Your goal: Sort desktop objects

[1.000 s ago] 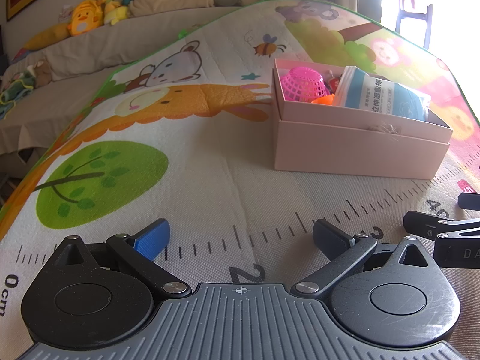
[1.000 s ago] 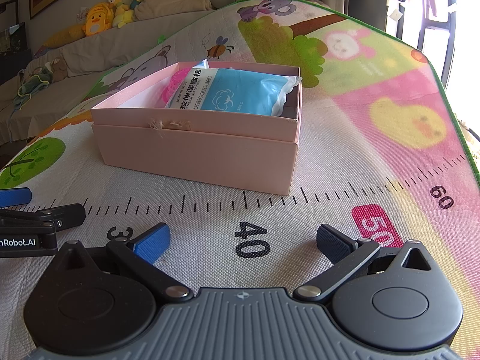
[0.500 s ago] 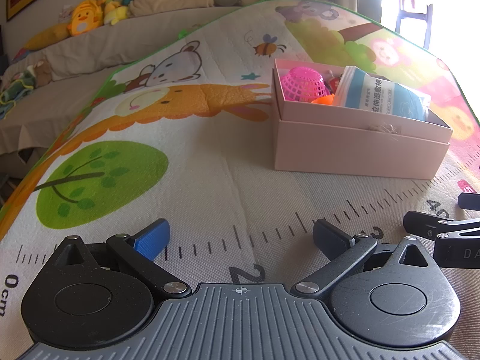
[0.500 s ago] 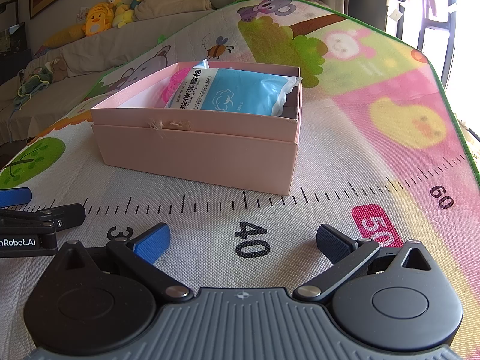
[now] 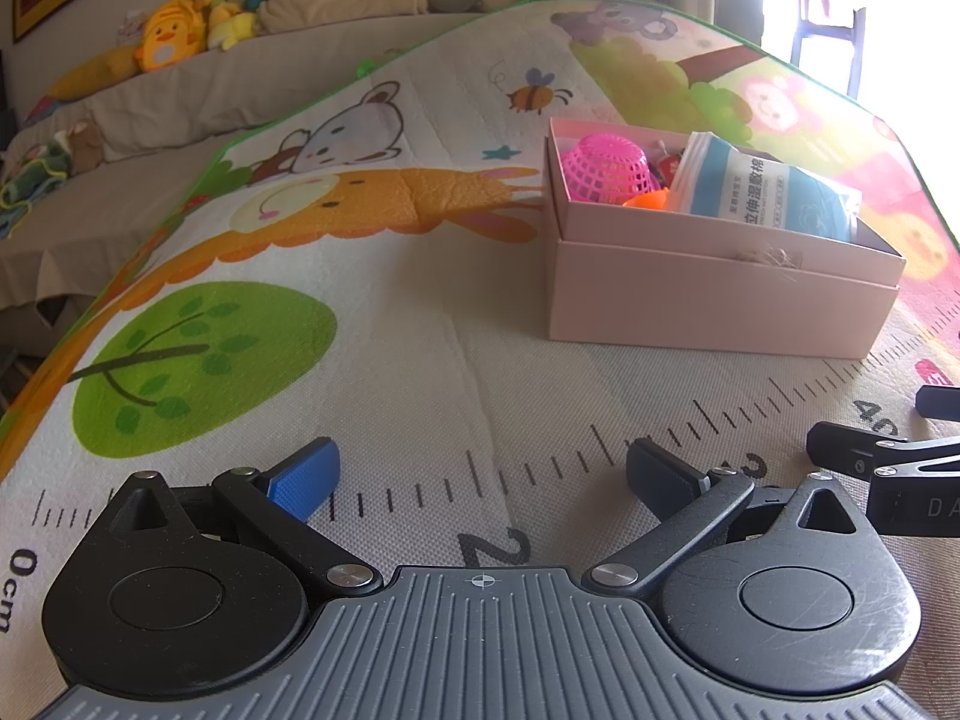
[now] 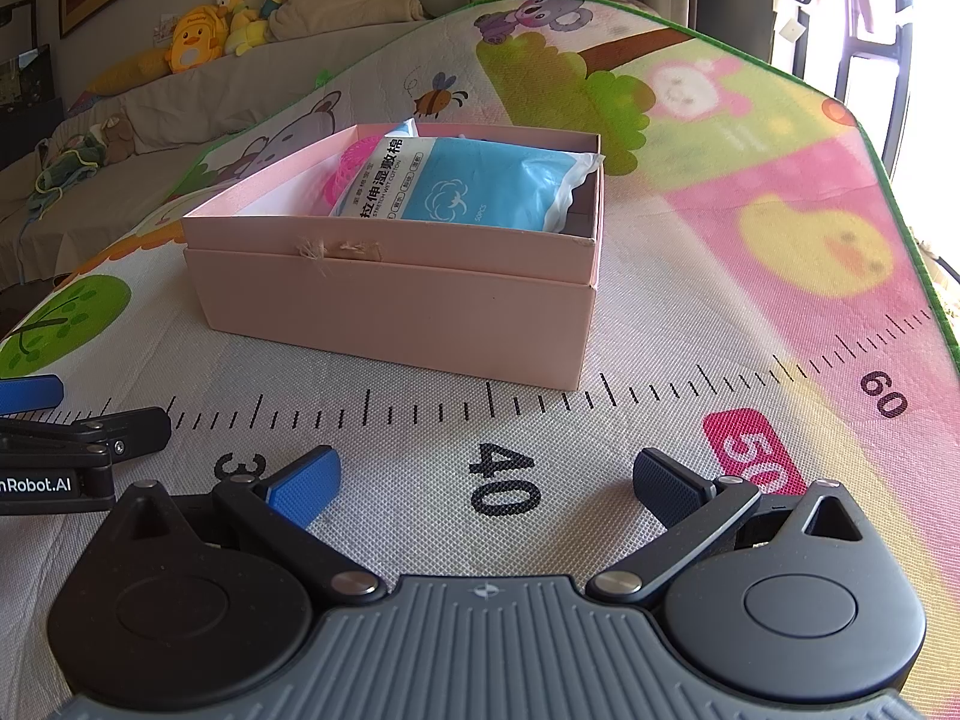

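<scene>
A pink cardboard box (image 5: pixel 714 306) (image 6: pixel 396 312) stands on the cartoon play mat. Inside it lie a pink mesh basket (image 5: pixel 603 168) (image 6: pixel 345 171), an orange item (image 5: pixel 645 201) and a blue-and-white wipes pack (image 5: pixel 774 192) (image 6: pixel 474 183). My left gripper (image 5: pixel 480 471) rests low on the mat near the ruler's 20 mark, open and empty, well short of the box. My right gripper (image 6: pixel 486 480) sits open and empty by the 40 mark, in front of the box. Each gripper shows at the edge of the other's view.
The mat (image 5: pixel 384 312) carries a printed ruler along its near side. A sofa with plush toys (image 5: pixel 180 36) (image 6: pixel 198 36) runs behind the mat on the left. Bright windows lie to the far right. The mat's right edge (image 6: pixel 900 222) drops off.
</scene>
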